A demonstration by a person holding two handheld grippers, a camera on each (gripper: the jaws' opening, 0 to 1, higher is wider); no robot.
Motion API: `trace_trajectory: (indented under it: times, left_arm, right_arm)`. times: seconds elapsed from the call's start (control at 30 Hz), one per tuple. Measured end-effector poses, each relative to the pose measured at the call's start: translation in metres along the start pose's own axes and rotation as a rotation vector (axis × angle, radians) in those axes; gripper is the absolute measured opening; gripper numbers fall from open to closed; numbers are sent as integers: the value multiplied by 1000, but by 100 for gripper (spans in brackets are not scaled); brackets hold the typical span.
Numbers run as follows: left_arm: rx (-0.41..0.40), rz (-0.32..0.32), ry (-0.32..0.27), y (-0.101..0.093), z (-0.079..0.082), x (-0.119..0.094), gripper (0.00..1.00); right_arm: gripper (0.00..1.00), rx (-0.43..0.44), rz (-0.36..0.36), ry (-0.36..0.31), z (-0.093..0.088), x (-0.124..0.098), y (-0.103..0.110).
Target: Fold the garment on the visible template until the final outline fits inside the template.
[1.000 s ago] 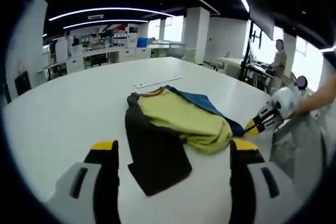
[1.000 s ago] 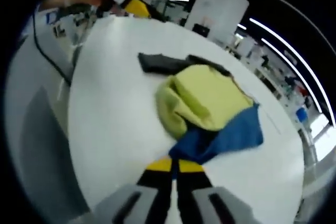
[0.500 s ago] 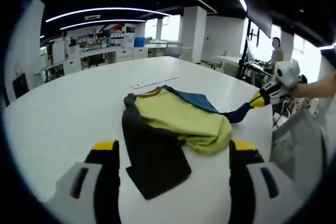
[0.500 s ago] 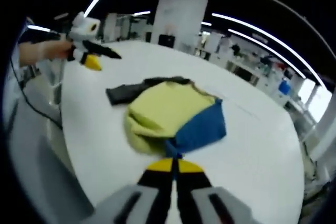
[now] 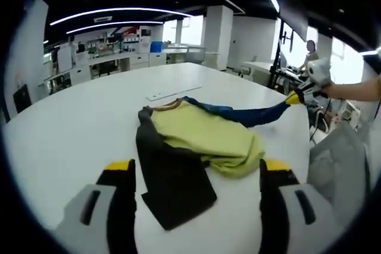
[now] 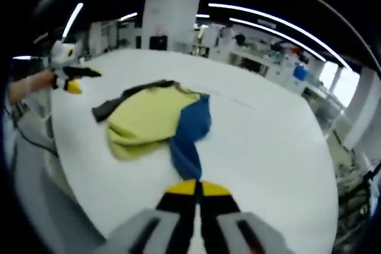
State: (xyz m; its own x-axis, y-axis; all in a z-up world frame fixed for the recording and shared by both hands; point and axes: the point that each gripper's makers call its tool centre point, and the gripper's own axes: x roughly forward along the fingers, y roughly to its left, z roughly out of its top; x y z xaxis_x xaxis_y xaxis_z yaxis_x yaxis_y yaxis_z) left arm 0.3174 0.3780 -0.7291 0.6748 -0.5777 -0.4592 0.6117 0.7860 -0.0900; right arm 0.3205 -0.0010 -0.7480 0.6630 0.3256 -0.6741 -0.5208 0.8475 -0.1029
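The garment [image 5: 196, 141] lies in a loose heap on the white table [image 5: 71, 123], straight ahead of the left gripper [image 5: 196, 173]. It has a yellow-green middle part, a dark sleeve [image 5: 172, 176] and a blue sleeve [image 5: 256, 114]. The dark sleeve reaches toward the left gripper and ends between its two jaws, which stand wide apart and hold nothing. They hover above the table, not touching the cloth.

The right gripper [image 6: 194, 187] has its yellow-tipped jaws pressed together on the end of the blue sleeve [image 6: 189, 138]. In the right gripper view the sleeve runs from the jaw tips straight forward to the yellow-green part [image 6: 143, 120], which lies ahead and a little to the left of the jaws. In the left gripper view the same right gripper [image 5: 296, 97] appears far to the right and beyond the heap, and the blue sleeve is pulled out long toward it, lifted off the table.

In the right gripper view the left gripper [image 6: 72, 79] is seen far left, beyond the garment. A thin white strip [image 5: 177, 92] lies flat on the table behind the garment; I cannot tell whether it belongs to the template.
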Motion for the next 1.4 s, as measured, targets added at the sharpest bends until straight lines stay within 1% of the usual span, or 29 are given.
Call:
trace_trajectory:
  times: [0.1, 0.13, 0.3, 0.4, 0.43, 0.53, 0.6, 0.67, 0.73, 0.8, 0.9, 0.97, 1.0, 1.13, 1.23, 1.27, 1.4]
  left_arm:
    - [-3, 3, 9, 3, 0, 1, 82]
    - [-3, 5, 12, 4, 0, 2, 82]
    - [-1, 19, 16, 8, 5, 3, 82]
    - [-2, 30, 17, 13, 9, 4, 82]
    - [-2, 33, 17, 13, 10, 4, 82]
    - [-9, 44, 20, 19, 11, 6, 82]
    - [-11, 50, 23, 21, 11, 7, 82]
    - [-15, 56, 28, 23, 11, 9, 82]
    - [-20, 61, 30, 26, 11, 10, 82]
    - [-23, 66, 32, 26, 11, 10, 82]
    - [-32, 73, 35, 27, 9, 12, 82]
    - [-37, 77, 38, 26, 8, 12, 82]
    - [-39, 79, 39, 27, 8, 12, 82]
    - [-47, 86, 42, 28, 7, 14, 82]
    - [-53, 92, 46, 30, 5, 15, 82]
    - [-54, 94, 50, 31, 4, 16, 82]
    - [-60, 98, 66, 32, 0, 18, 82]
  right_arm:
    - [0, 32, -19, 6, -3, 0, -16]
    - [0, 51, -25, 14, -5, 1, -24]
    - [0, 100, -52, 50, -13, 6, -51]
    - [0, 124, -64, 85, -20, 16, -75]
    - [0, 144, -64, 109, -24, 18, -80]
    - [0, 157, -76, 134, -31, 25, -98]
    - [0, 167, -79, 142, -28, 28, -113]
    - [0, 172, -84, 154, -30, 29, -113]
    - [0, 169, -91, 172, -32, 36, -126]
    - [0, 168, -93, 185, -33, 42, -135]
    - [0, 157, -99, 211, -35, 48, -144]
    - [0, 157, -107, 227, -36, 48, -147]
    - [0, 156, -109, 237, -39, 54, -159]
    - [0, 146, -123, 266, -44, 59, -174]
    - [0, 150, -134, 281, -45, 61, -182]
    - [0, 147, -136, 286, -47, 59, -181]
    - [0, 136, -143, 311, -48, 69, -191]
